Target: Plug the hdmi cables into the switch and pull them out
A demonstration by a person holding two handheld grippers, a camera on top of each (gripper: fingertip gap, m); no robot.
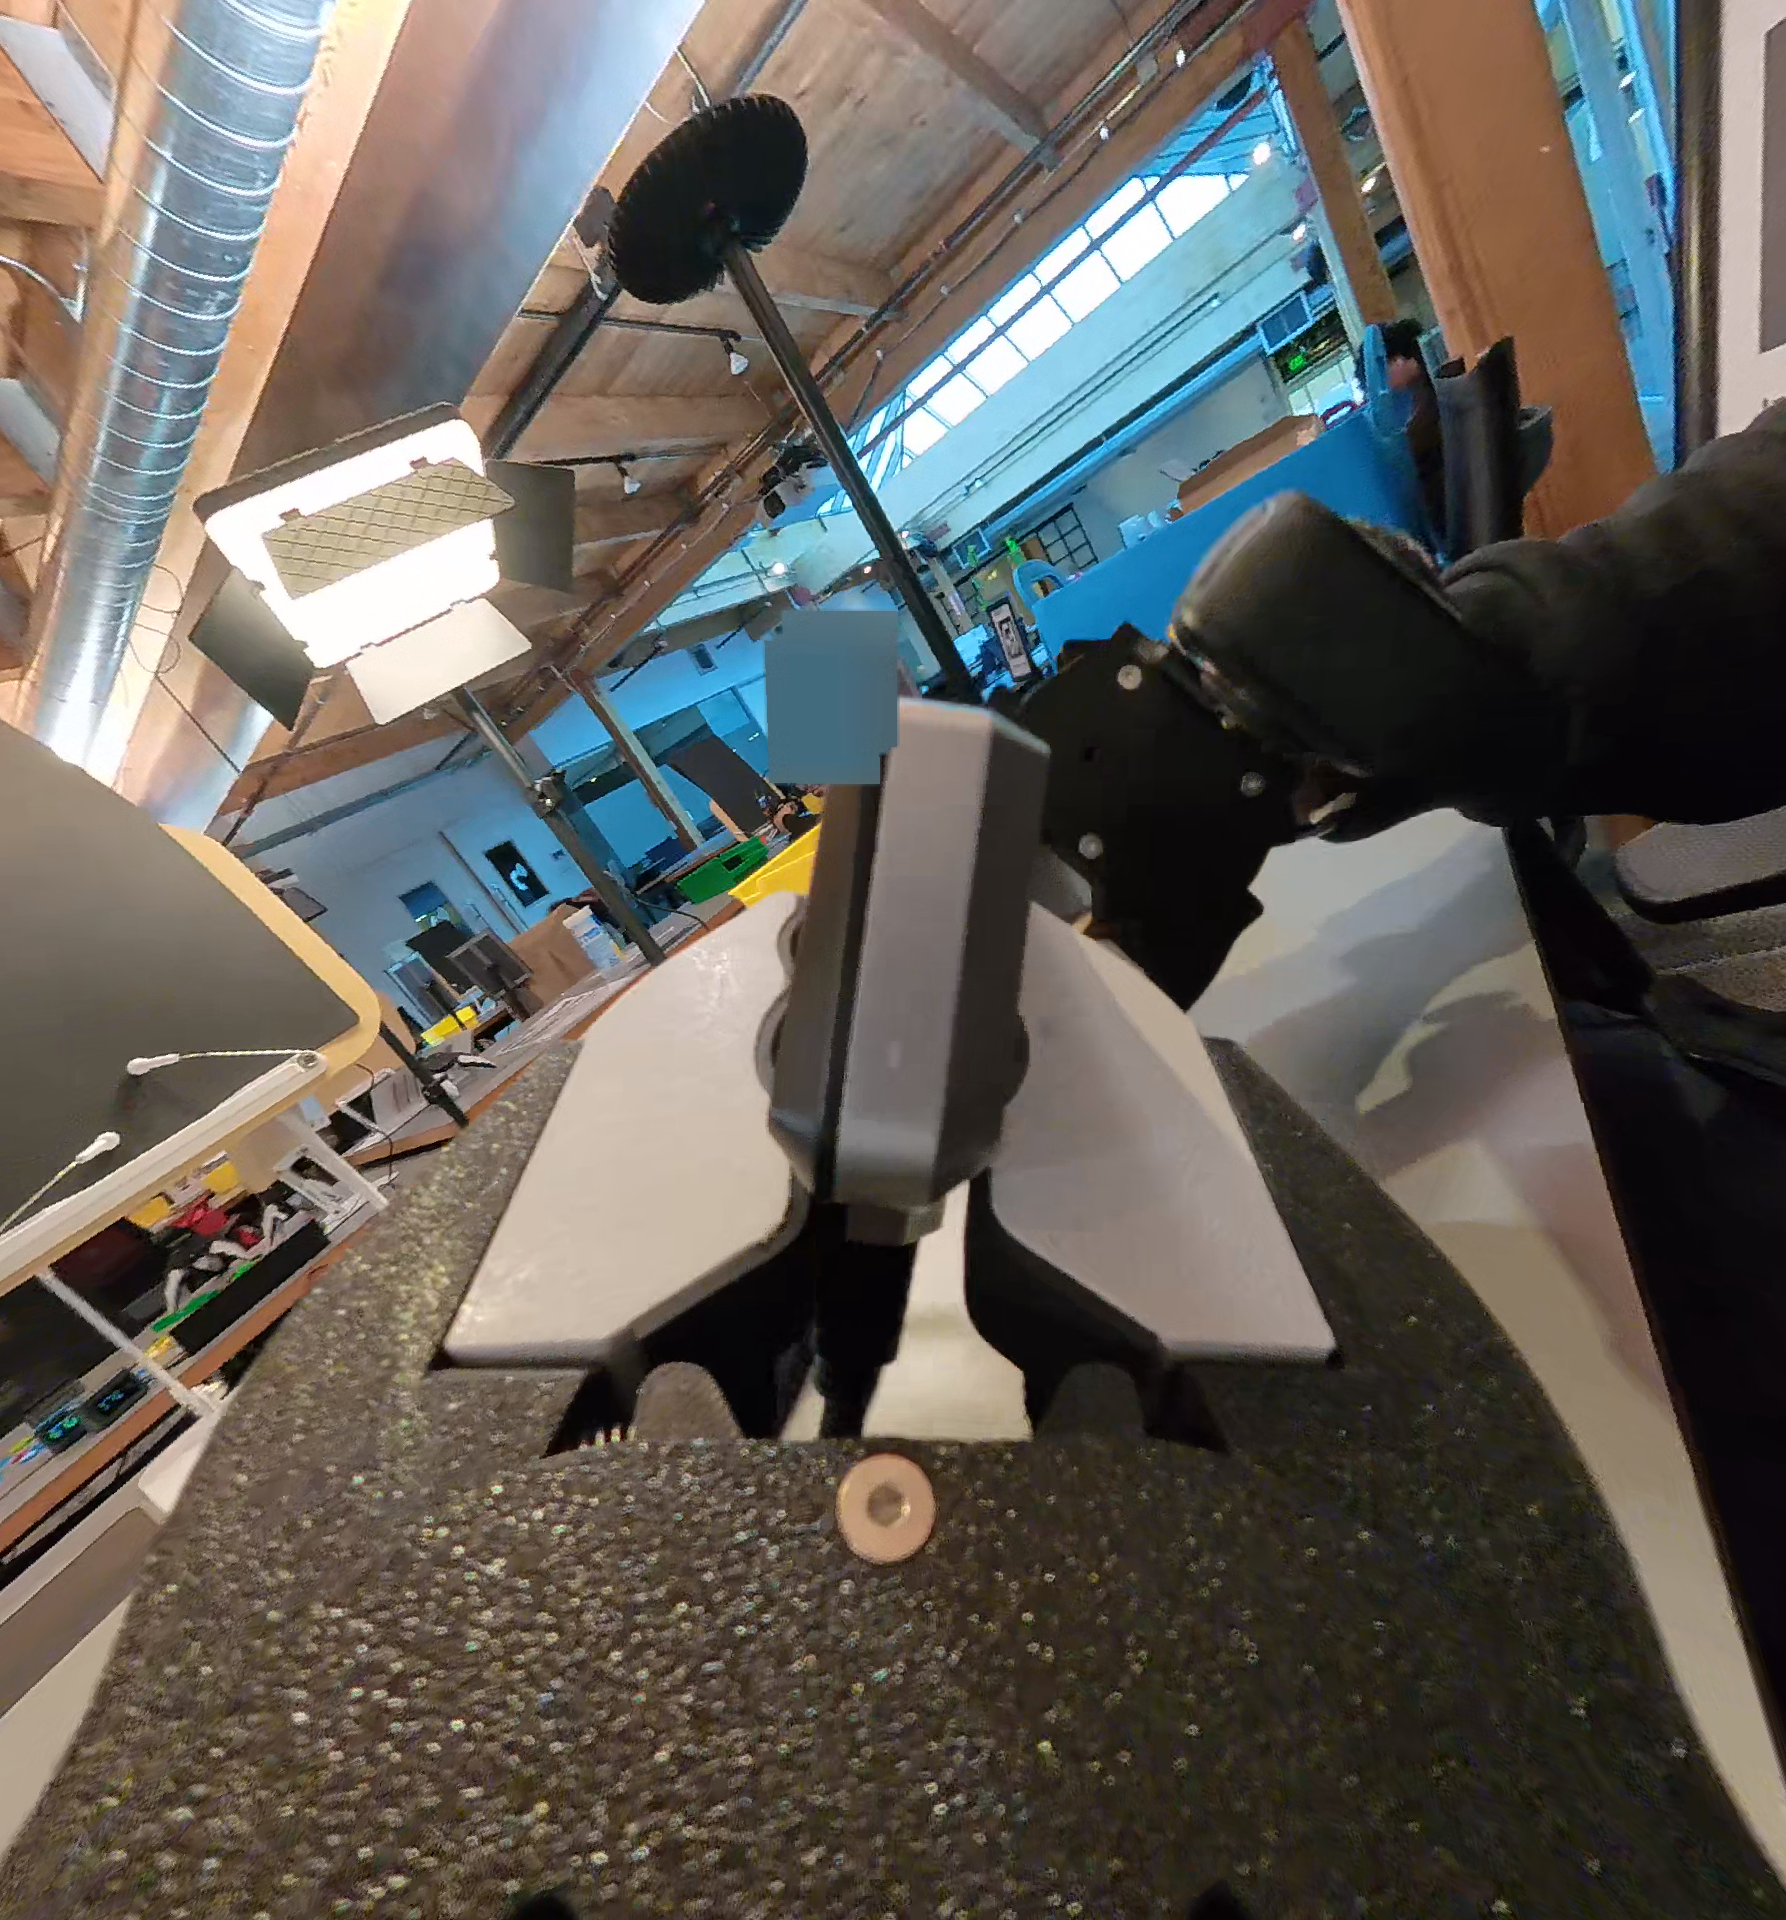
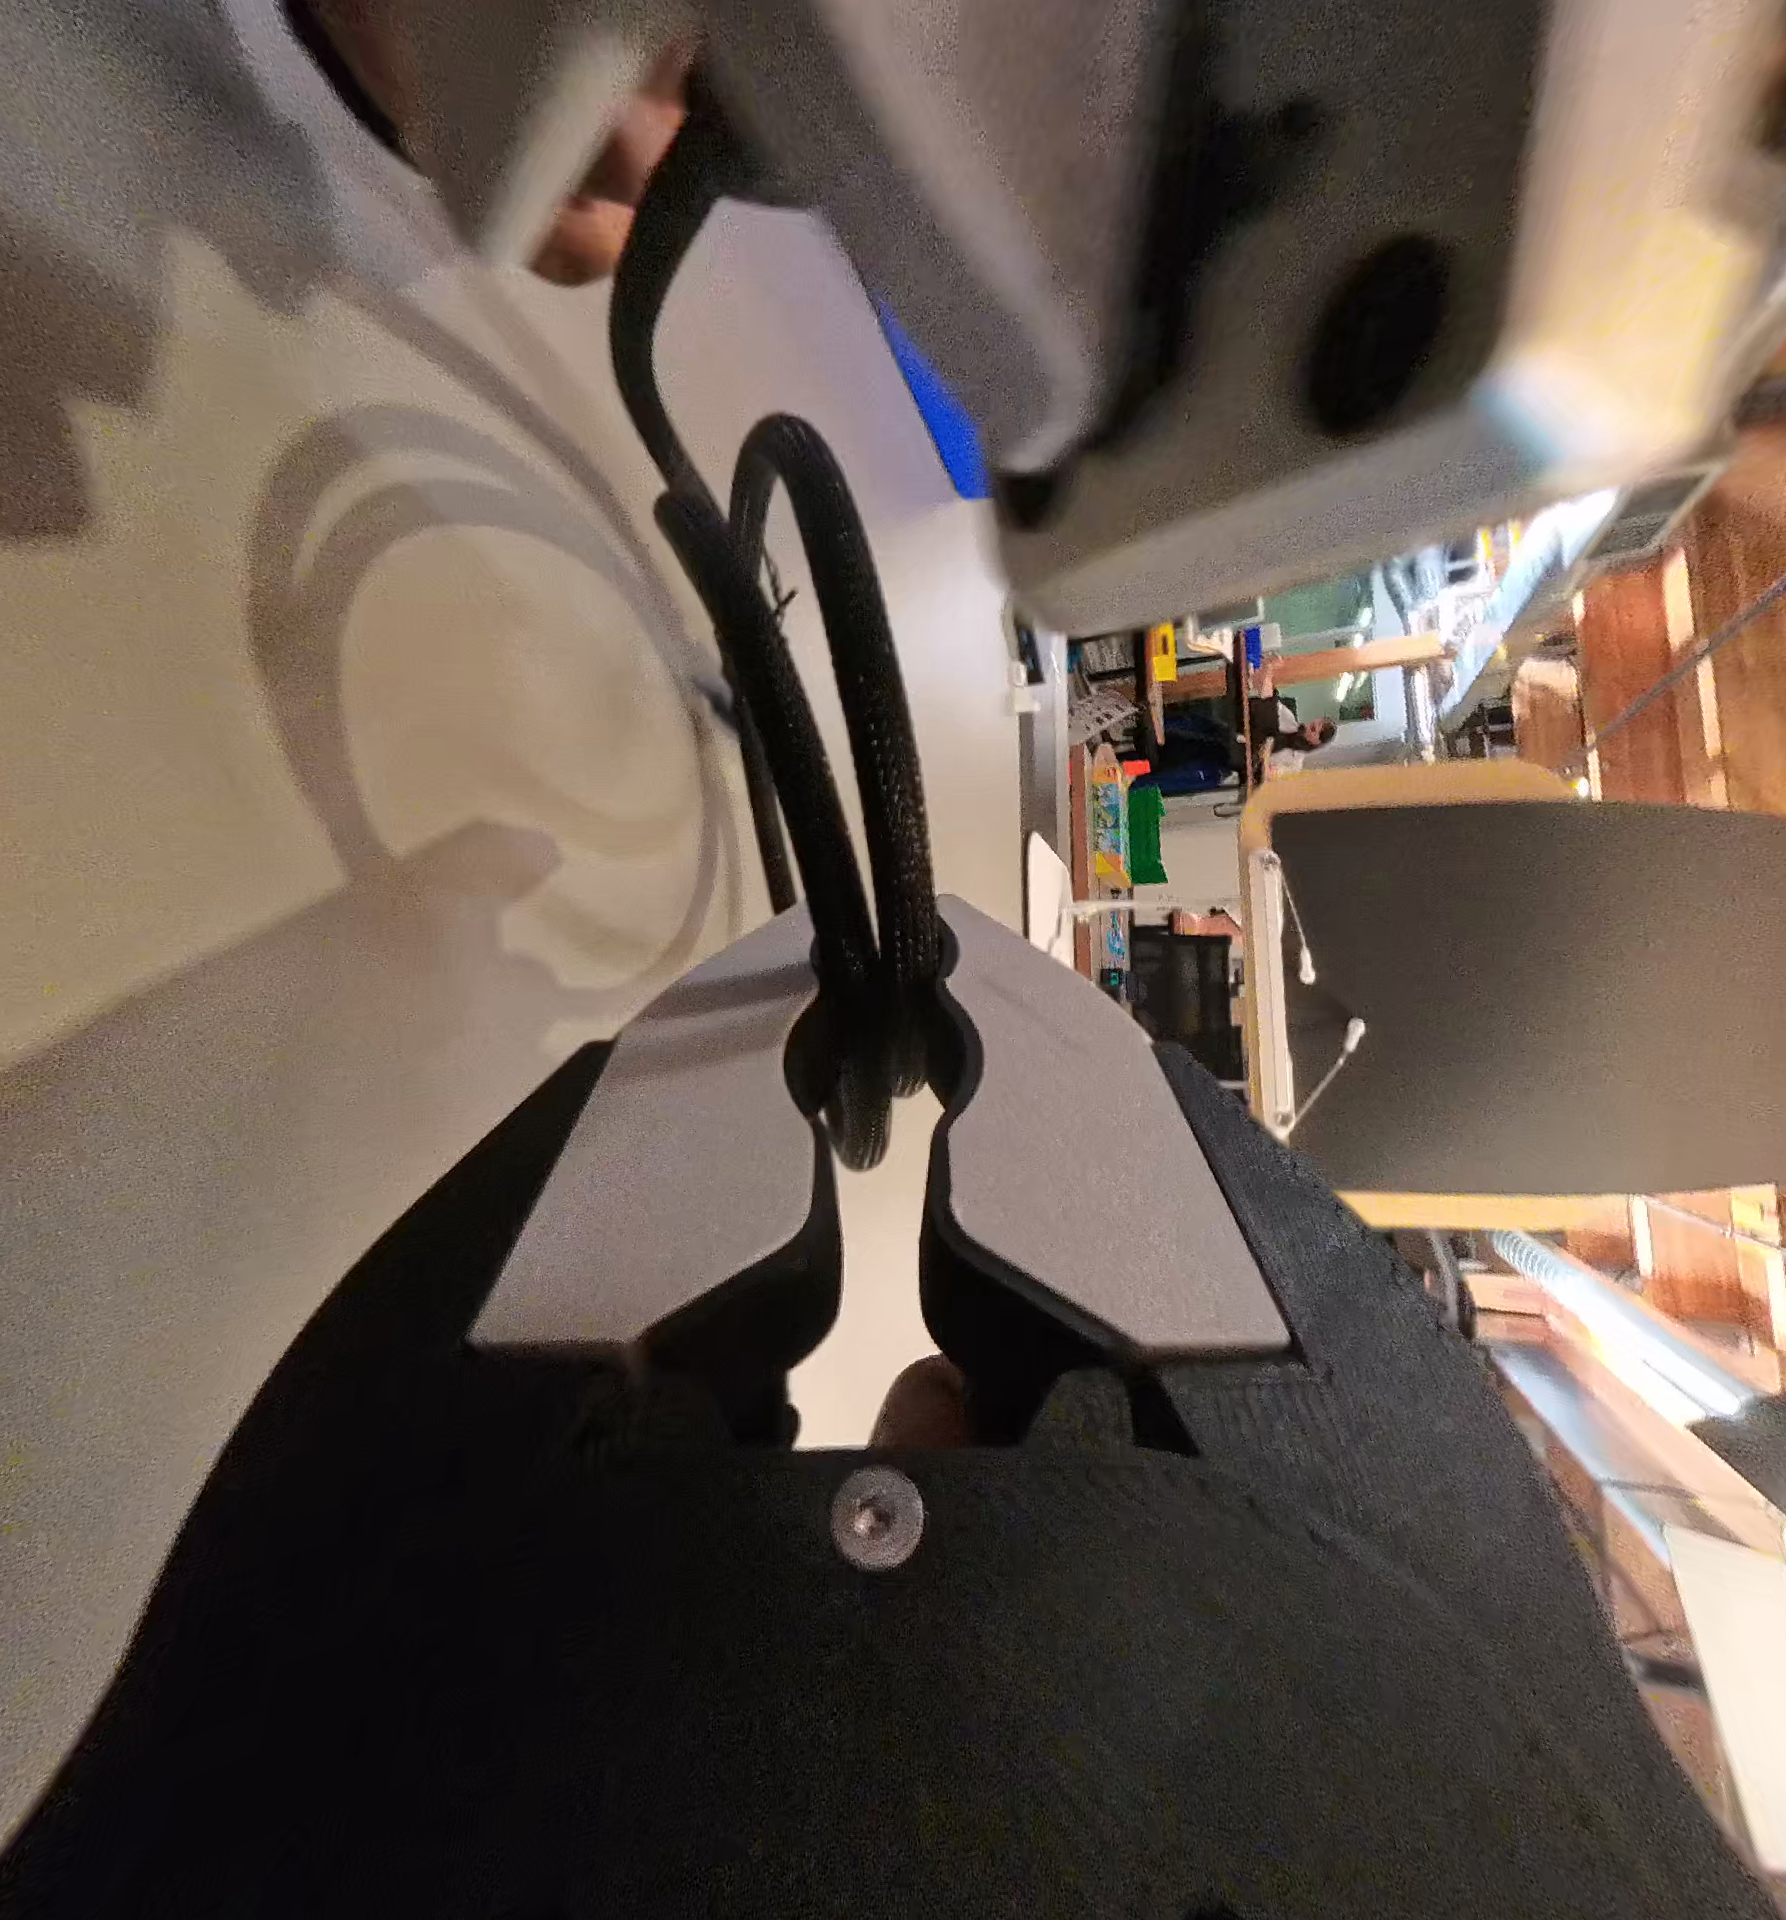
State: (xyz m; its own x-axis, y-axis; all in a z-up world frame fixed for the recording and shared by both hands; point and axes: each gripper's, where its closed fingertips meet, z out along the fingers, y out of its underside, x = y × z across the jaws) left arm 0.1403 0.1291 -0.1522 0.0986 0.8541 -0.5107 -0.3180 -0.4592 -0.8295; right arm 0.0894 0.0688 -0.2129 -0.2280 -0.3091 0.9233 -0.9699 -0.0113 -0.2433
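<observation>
In the left wrist view my left gripper (image 1: 910, 935) is shut on the grey box-shaped HDMI switch (image 1: 910, 966), held on edge and tilted up off the table. A black cable (image 1: 847, 1340) hangs from its near end, between the fingers. Just behind the switch, to the right, is the black right gripper (image 1: 1149, 800) in a black-gloved hand (image 1: 1491, 665). In the right wrist view my right gripper (image 2: 884, 966) is shut on a looped black braided HDMI cable (image 2: 858, 665). The cable runs up to a blurred grey body (image 2: 1232, 312) close overhead; the plug is hidden.
A white table (image 1: 1388, 997) lies below and also shows in the right wrist view (image 2: 193, 935). A lit light panel on a stand (image 1: 369, 540), a black pole with a toothed disc (image 1: 707, 197) and a black board with a pale wooden rim (image 1: 89, 935) stand around it. One gripper's finger ends stand about 10 cm off the other's.
</observation>
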